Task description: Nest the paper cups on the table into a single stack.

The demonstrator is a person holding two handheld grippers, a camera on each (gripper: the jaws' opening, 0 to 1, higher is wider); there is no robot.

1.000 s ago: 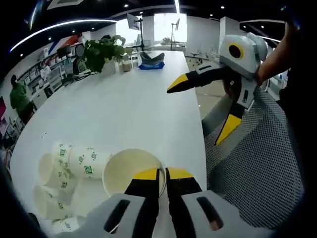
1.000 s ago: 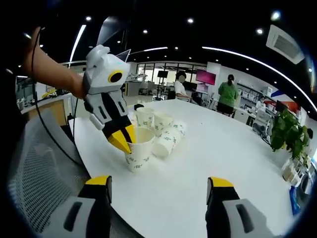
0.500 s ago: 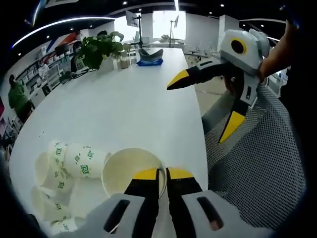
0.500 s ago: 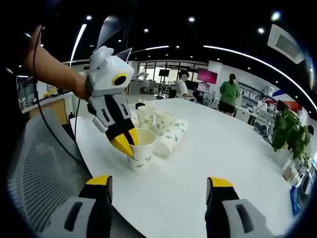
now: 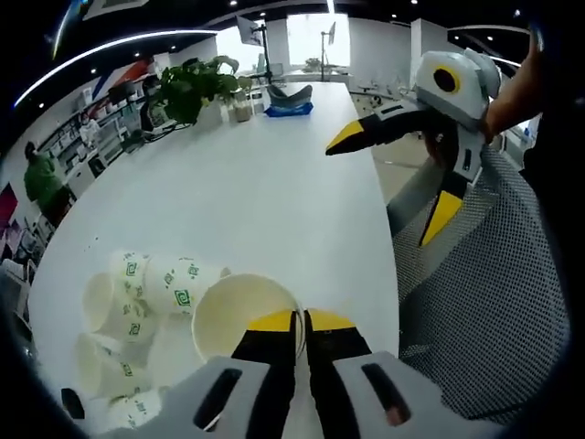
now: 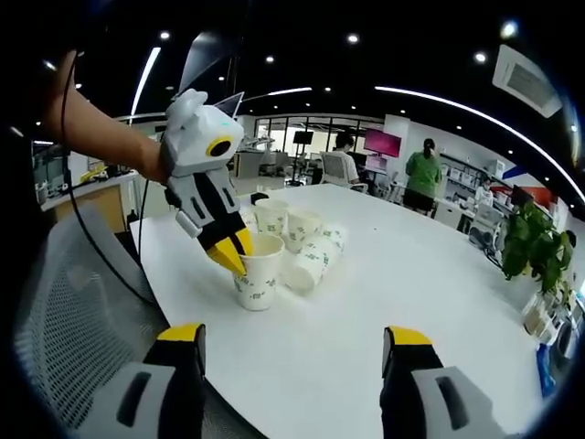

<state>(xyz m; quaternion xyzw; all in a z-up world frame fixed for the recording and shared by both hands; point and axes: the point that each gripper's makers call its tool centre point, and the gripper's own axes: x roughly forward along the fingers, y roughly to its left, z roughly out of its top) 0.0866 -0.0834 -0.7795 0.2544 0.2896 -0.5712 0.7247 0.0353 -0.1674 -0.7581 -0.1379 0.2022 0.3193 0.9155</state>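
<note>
Cup (image 6: 257, 272) stands upright near the white table's (image 6: 430, 302) near edge, its rim pinched by the left gripper (image 6: 231, 257). Just behind it stand and lie other paper cups (image 6: 297, 240). Right gripper (image 6: 292, 352) hangs spread wide over bare tabletop; a mesh chair (image 5: 484, 302) flanks the edge.

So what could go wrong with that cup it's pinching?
The left gripper pinches only the thin rim of the upright paper cup, so the rim might crumple or slip. The cup stands near the table edge, so it could tumble off. Swinging it may also bump the cups lying sideways.
</note>
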